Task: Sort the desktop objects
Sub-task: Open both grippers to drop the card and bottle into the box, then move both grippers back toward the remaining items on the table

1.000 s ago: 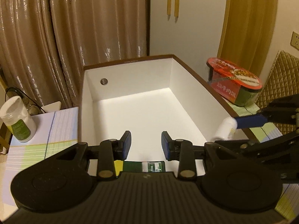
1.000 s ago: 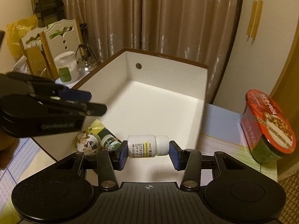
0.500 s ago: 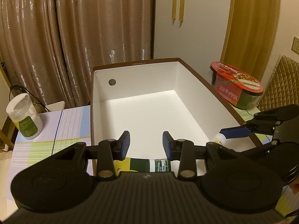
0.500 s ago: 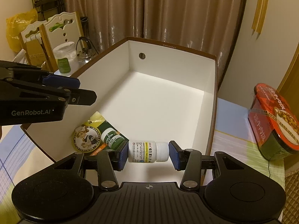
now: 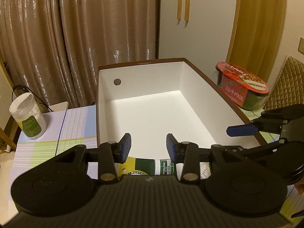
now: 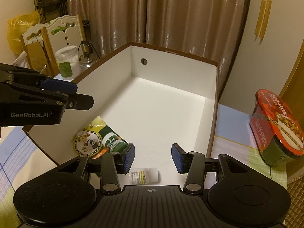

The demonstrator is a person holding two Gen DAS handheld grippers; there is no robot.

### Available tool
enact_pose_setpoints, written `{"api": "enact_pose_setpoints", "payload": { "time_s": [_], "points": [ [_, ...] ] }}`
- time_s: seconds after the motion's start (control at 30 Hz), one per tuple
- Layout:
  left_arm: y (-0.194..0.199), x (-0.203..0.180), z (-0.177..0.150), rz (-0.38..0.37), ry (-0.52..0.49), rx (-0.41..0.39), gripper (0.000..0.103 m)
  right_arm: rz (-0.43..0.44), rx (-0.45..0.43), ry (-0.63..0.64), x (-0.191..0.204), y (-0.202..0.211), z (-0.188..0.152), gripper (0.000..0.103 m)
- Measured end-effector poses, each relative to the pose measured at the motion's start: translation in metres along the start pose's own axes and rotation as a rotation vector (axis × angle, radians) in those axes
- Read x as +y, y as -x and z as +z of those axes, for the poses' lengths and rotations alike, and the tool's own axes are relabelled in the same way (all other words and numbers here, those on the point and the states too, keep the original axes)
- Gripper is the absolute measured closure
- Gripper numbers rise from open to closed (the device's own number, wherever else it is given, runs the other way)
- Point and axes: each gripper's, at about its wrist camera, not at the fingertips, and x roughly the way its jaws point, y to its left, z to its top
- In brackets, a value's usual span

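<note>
Dim warm light, fisheye-bent edges

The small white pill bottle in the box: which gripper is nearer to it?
Right. The right gripper hangs open just above the white pill bottle; the left gripper is off to its left, higher.

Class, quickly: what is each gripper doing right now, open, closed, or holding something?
Left gripper: open, holding nothing.
Right gripper: open, holding nothing; the white bottle lies in the box below it.
</note>
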Motion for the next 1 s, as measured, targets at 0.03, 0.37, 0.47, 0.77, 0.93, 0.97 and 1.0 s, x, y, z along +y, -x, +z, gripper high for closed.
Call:
{"api": "enact_pose_setpoints", "payload": {
  "time_s": [0.03,0.37,0.47,0.77,0.93,0.97,1.0],
  "points": [
    [0.001,0.0,0.0,0.0,0.001,-0.002,0.068,0.0,-0.005,0.0,0.0,0.002,0.0,0.057],
    [0.035,-0.003,-0.002,0.0,0.014,-0.04,0.068,0.009,-0.106,-0.02,0.006,0.053,-0.001,0.057],
    [0.052,-0.006,-0.005,0.002,0.01,-0.055,0.068,0.015,-0.134,-0.033,0.009,0.073,-0.006,0.057],
    [0.103,-0.005,-0.046,0.035,0.043,-0.03,0.067,0.042,-0.141,-0.035,0.033,0.12,-0.052,0.057],
    [0.132,-0.004,-0.07,0.054,0.062,-0.015,0.065,0.056,-0.103,-0.063,0.047,0.132,-0.087,0.04],
    [0.137,-0.004,-0.077,0.06,0.069,-0.004,0.064,0.05,-0.115,-0.077,0.047,0.137,-0.094,0.01],
    [0.141,-0.003,-0.085,0.066,0.077,0.007,0.064,0.044,-0.127,-0.089,0.048,0.142,-0.101,0.005]
  ]
}}
